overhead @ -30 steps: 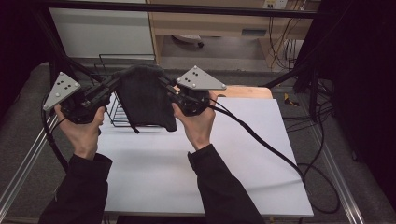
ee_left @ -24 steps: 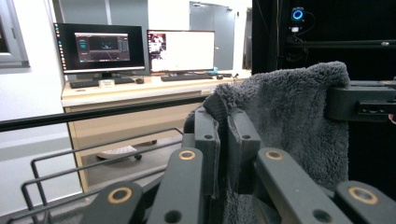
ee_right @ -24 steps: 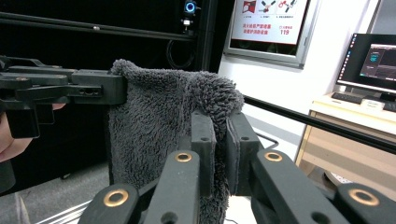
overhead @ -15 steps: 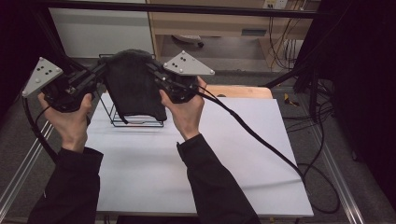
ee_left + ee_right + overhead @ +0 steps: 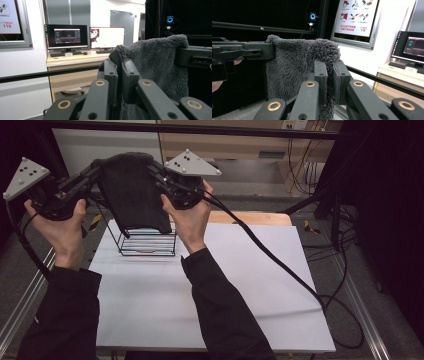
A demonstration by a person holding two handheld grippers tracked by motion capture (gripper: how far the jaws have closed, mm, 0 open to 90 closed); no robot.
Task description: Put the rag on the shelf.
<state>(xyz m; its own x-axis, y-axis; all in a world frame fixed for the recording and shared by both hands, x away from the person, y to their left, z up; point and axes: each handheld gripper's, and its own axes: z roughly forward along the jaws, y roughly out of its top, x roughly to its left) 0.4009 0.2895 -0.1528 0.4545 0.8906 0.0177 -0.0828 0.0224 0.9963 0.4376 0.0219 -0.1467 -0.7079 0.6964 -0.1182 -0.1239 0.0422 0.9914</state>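
A dark grey fluffy cloth [image 5: 132, 190] hangs stretched between my two grippers, high above the white table [image 5: 225, 285]. My left gripper [image 5: 100, 167] is shut on the cloth's upper left corner and my right gripper [image 5: 150, 167] on its upper right corner. The cloth's lower edge hangs just over a black wire rack [image 5: 147, 245]. In the left gripper view the jaws [image 5: 119, 75] pinch the cloth [image 5: 155, 65], with the other gripper at the far corner. In the right gripper view the jaws [image 5: 330, 77] clamp the cloth [image 5: 294, 67] the same way.
A wooden board [image 5: 250, 217] lies behind the rack. A black cable [image 5: 280, 265] trails from the right gripper across the table to the floor at the right. A dark frame bar [image 5: 200, 127] crosses overhead. A desk with monitors [image 5: 85, 37] stands beyond.
Both hands have risen and shifted left, lifting the cloth with them. Its lower edge has come up off the wire rack, which now shows beneath it.
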